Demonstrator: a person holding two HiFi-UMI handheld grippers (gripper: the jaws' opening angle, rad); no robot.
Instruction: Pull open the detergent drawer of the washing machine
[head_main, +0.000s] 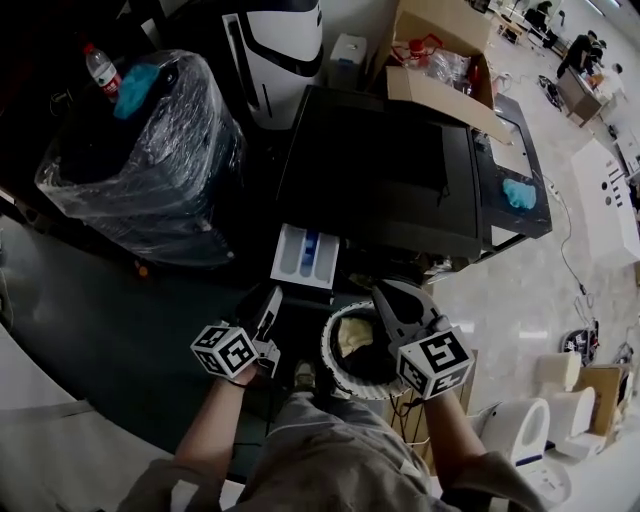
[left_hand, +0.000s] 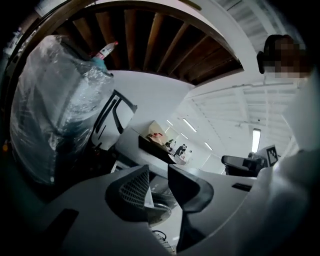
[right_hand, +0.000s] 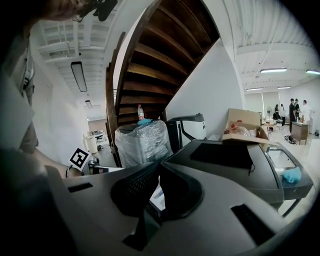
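Observation:
The black washing machine (head_main: 380, 170) stands in front of me. Its white detergent drawer (head_main: 305, 255), with a blue compartment, sticks out from the front left corner. My left gripper (head_main: 268, 300) hangs just below the drawer and clear of it. In the left gripper view its jaws (left_hand: 159, 172) stand a little apart with nothing between them. My right gripper (head_main: 385, 295) is to the right, above the round door opening (head_main: 345, 350). Its fingertips (right_hand: 159, 167) meet and hold nothing. A strip of the drawer (right_hand: 158, 194) shows below them.
A plastic-wrapped bundle (head_main: 150, 150) with a water bottle (head_main: 103, 70) on it stands left of the machine. Behind are a white appliance (head_main: 280, 50) and an open cardboard box (head_main: 440, 60). A blue cloth (head_main: 520, 192) lies on the machine's right side. A wooden staircase (right_hand: 155, 55) rises behind.

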